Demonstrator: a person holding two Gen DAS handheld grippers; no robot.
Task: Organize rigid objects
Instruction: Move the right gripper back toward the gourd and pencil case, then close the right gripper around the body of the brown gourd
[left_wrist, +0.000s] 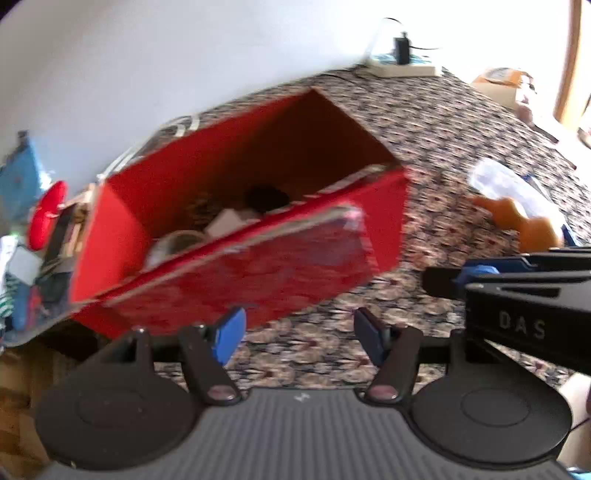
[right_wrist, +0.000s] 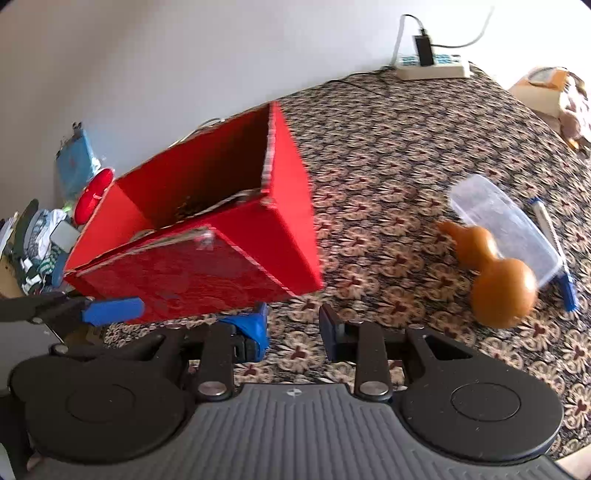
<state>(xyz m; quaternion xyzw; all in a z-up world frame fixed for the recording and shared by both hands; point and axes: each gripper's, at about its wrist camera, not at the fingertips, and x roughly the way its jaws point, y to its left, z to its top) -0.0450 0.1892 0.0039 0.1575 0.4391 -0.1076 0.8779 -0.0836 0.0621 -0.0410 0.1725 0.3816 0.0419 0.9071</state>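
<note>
An open red box (left_wrist: 258, 266) stands on the patterned tabletop (left_wrist: 424, 122), with a tape roll (left_wrist: 177, 242), a white block (left_wrist: 225, 221) and a dark item inside. My left gripper (left_wrist: 299, 332) is open just in front of the box's near wall, nothing between its blue fingers. In the right wrist view the box (right_wrist: 207, 269) is at the left. My right gripper (right_wrist: 293, 332) hovers near its front corner, open with a narrow gap and holding nothing. An orange gourd (right_wrist: 495, 277) lies to the right, against a clear plastic tub (right_wrist: 506, 225).
A pen (right_wrist: 550, 236) lies beside the tub. A power strip (right_wrist: 432, 66) with a plugged charger sits at the table's far edge by the white wall. Clutter, including a red disc (right_wrist: 92, 192) and a blue item (right_wrist: 74, 162), is piled left of the box.
</note>
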